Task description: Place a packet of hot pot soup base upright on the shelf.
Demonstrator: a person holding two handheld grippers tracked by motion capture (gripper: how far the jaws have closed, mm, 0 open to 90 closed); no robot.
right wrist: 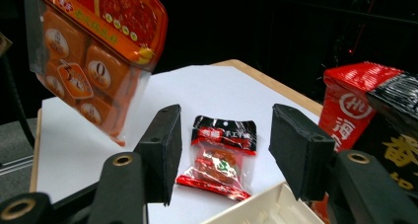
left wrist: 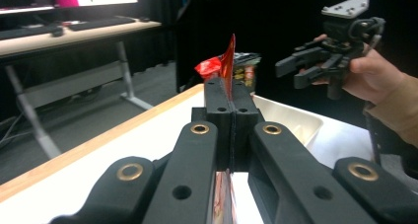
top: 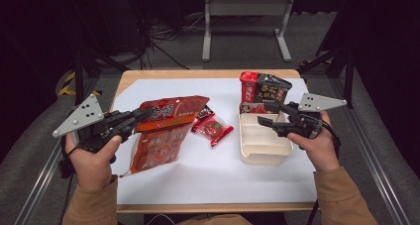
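Note:
My left gripper [top: 136,117] is shut on the top edge of a large orange snack bag [top: 166,131], which hangs lifted and tilted over the white paper. In the left gripper view the jaws [left wrist: 231,103] meet on the bag's red edge [left wrist: 228,61]. My right gripper [top: 267,114] hovers open above a white divided tray [top: 262,153], with nothing between its pads. Through its open jaws [right wrist: 226,137] a small red sachet [right wrist: 222,157] is visible lying flat on the paper, and the orange bag [right wrist: 93,51] hangs at the upper left. The sachet [top: 213,127] lies between bag and tray.
A red-and-black bag [top: 263,88] stands behind the tray, close to the right gripper [left wrist: 303,68]. White paper [top: 208,175] covers most of the wooden table [top: 198,73], with bare paper toward the front. A metal frame stands beyond the table.

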